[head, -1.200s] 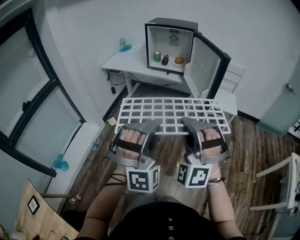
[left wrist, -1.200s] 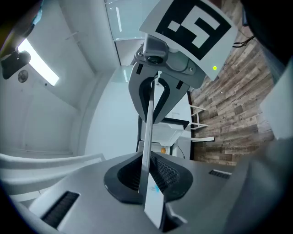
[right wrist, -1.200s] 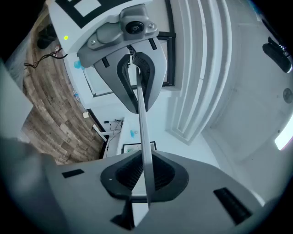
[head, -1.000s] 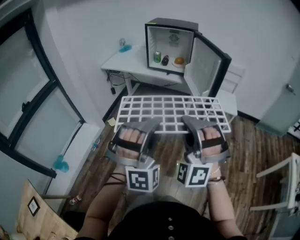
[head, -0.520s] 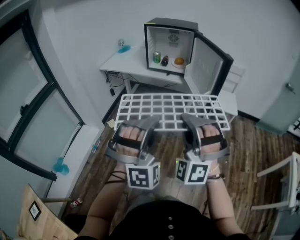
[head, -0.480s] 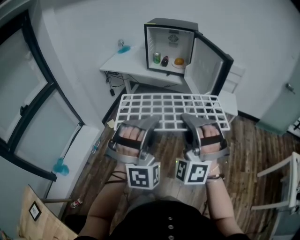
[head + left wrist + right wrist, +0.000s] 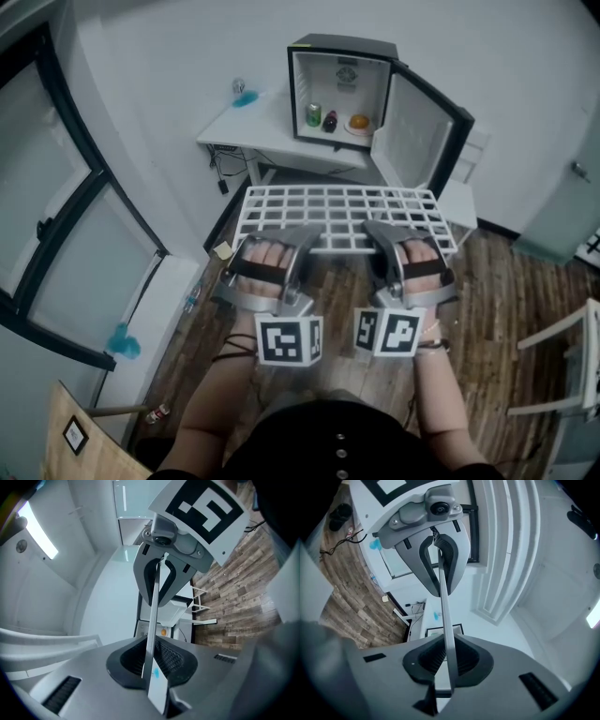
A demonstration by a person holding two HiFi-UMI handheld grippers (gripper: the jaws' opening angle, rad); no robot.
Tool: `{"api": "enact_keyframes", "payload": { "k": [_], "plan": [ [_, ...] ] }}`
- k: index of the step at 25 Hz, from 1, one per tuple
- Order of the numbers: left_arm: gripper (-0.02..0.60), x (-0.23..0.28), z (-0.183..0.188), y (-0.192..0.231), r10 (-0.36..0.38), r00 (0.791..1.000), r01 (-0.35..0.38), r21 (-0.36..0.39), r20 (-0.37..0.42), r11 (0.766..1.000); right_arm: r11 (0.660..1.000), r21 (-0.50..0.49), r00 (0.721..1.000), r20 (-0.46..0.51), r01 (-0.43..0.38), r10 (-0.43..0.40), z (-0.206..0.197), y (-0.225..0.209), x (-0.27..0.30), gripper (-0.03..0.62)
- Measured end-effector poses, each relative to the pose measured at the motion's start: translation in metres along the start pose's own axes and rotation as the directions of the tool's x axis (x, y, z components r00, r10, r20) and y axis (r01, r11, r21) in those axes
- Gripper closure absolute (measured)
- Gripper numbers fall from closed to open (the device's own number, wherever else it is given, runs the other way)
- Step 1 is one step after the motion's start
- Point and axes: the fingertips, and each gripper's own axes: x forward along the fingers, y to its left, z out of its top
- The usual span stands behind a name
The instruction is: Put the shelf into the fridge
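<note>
One white shelf [image 7: 342,217] hangs flat in the air over the wood floor [image 7: 487,281], just in front of the one small fridge [image 7: 339,47]. Two grippers hold its near edge, the left gripper [image 7: 305,234] and the right gripper [image 7: 375,230], and each has its two fingers squeezed tight on that thin edge. The fridge stands on one white table [image 7: 253,131] with its door [image 7: 417,131] wide open, and three things sit inside: one green can [image 7: 314,114], one dark bottle [image 7: 330,121] and one orange round thing [image 7: 358,122].
</note>
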Motion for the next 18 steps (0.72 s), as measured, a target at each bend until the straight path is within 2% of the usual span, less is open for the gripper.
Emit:
{"api": "enact_keyframes", "payload": {
  "k": [5,18],
  "plan": [
    [0.541,0.009,-0.008,-0.005,-0.027,1.0,0.027,0.009,0.012,1.0,1.0,0.024,1.0,-0.012,-0.017,0.017,0.001,0.008,0.011,0.556],
    [0.541,0.055,-0.028,-0.012,-0.029,0.999,0.029,0.005,0.027,1.0,0.999,0.027,0.999,-0.03,-0.025,0.025,-0.01,0.017,0.059,0.556]
  ]
}}
